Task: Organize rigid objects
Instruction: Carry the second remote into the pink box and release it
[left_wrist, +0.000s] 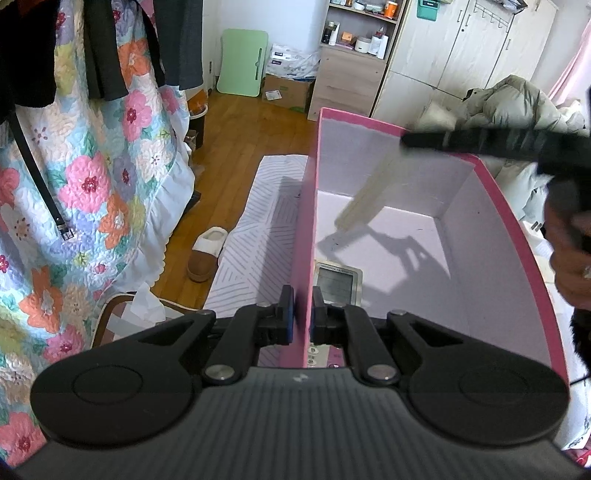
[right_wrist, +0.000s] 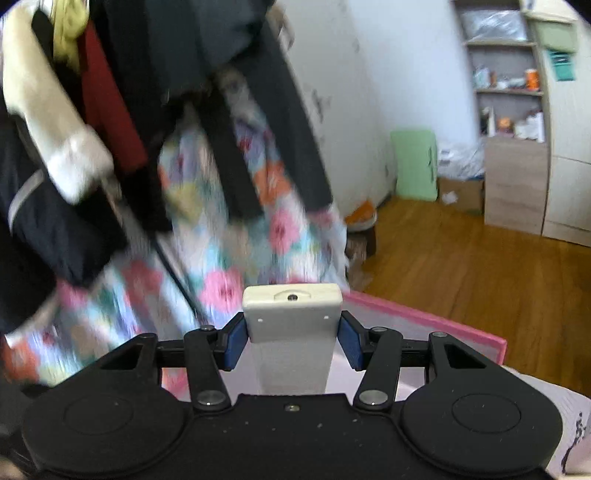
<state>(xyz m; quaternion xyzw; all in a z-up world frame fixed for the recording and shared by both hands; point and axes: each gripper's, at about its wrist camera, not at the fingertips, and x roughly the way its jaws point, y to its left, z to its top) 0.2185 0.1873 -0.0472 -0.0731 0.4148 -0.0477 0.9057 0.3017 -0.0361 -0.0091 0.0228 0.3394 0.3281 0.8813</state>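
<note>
Two grippers are in use, each held by a person. The left gripper (left_wrist: 303, 314) is clenched on the left wall of a pink box (left_wrist: 308, 206), its blue pads (left_wrist: 289, 314) pressing that thin wall from both sides. The box is open at the top, pink outside and pale inside. On its floor, just past the gripper, lies a grey device with a screen (left_wrist: 338, 282).

The right gripper (right_wrist: 291, 341) is clamped on a cream remote (right_wrist: 291, 314), with blue pads touching both of its long edges. The remote points forward along the fingers, its end cap facing the camera. In the left view the same remote (left_wrist: 369, 195) shows as a blurred pale bar slanting down inside the box above its floor, casting a shadow there, while the right gripper's black body (left_wrist: 480, 142) reaches in over the far right rim. A hand (left_wrist: 569, 258) shows at the right edge.

In the right view the pink rim (right_wrist: 424, 319) lies just beyond and below the remote. Left of the box, a floral quilt (left_wrist: 96, 192) hangs with dark clothes (left_wrist: 107, 48) over it. A patterned mat (left_wrist: 258, 229) and a slipper (left_wrist: 205, 254) lie on the wood floor (left_wrist: 255, 125). A shelf unit (left_wrist: 354, 55) and pale wardrobe (left_wrist: 461, 55) stand at the far wall.
</note>
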